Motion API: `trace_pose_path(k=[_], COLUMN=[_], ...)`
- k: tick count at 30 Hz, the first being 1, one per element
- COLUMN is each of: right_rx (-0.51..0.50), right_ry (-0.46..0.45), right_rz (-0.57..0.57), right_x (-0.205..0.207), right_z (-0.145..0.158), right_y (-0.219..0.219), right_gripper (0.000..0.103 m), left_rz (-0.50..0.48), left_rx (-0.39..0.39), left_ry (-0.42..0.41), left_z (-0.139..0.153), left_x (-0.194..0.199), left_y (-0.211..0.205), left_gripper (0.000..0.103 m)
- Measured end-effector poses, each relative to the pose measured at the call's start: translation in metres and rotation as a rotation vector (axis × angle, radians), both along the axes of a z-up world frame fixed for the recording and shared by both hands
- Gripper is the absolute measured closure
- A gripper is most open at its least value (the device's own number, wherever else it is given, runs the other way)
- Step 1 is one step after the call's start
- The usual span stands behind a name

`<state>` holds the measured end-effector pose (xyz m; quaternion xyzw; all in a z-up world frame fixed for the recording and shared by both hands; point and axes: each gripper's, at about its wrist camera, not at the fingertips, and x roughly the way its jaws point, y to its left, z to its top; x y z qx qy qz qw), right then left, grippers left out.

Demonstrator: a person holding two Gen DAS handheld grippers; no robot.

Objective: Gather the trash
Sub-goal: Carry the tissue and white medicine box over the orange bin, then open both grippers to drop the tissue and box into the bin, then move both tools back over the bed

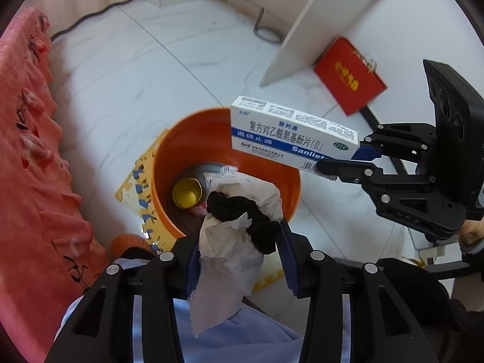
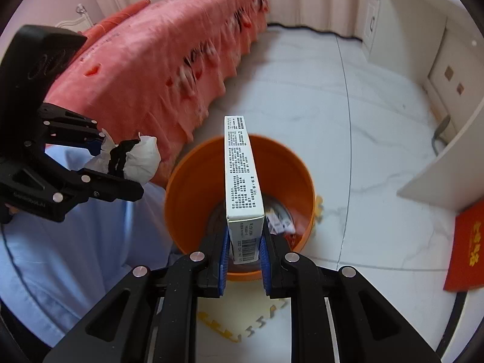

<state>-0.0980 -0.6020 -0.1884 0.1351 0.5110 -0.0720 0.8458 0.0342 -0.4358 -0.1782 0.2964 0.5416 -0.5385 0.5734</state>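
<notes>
1. A crumpled white tissue with a black scrunchie wrapped around it is being squeezed between the blue pads of the left gripper.
2. The jaws of the left gripper are being kept narrow, pressed on the soft bundle from both sides.
3. In the right wrist view, the same bundle is being held out beside the orange bucket, just in front of the pink bed cover.
4. A white and blue medicine box is being gripped by one short end in the right gripper.
5. The jaws of the right gripper are being kept nearly closed, tight on the thin box.
6. The long box is being pointed out over the open mouth of the bucket.
7. The bucket is being seen standing on the white floor, partly on a yellow foam mat.
8. Trash is being seen at the bottom of the bucket: a gold cap and some small wrappers.
9. A red paper bag is being seen leaning near a white cabinet, well apart from the bucket.
10. A light blue cloth is being seen under the left gripper, near the bed.
11. Part of a hand is being seen at the back of the right gripper.
</notes>
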Motion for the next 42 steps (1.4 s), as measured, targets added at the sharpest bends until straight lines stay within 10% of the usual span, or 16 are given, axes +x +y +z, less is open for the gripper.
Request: trace_pose_path(k=[16, 42], right_rx=[0.061, -0.032], right_ry=[0.053, -0.183], right_rz=[-0.093, 0.222], right_x=[0.009, 0.062], right_z=[-0.040, 0.110], right_y=[-0.010, 0.126], right_gripper=[0.065, 0.034], left_rz=[-0.001, 0.312], left_rx=[0.044, -0.142], left_ry=[-0.035, -0.305], left_z=[-0.013, 0.115], left_x=[0.000, 0.016], left_y=[-0.023, 0.143], left_gripper=[0.029, 0.015])
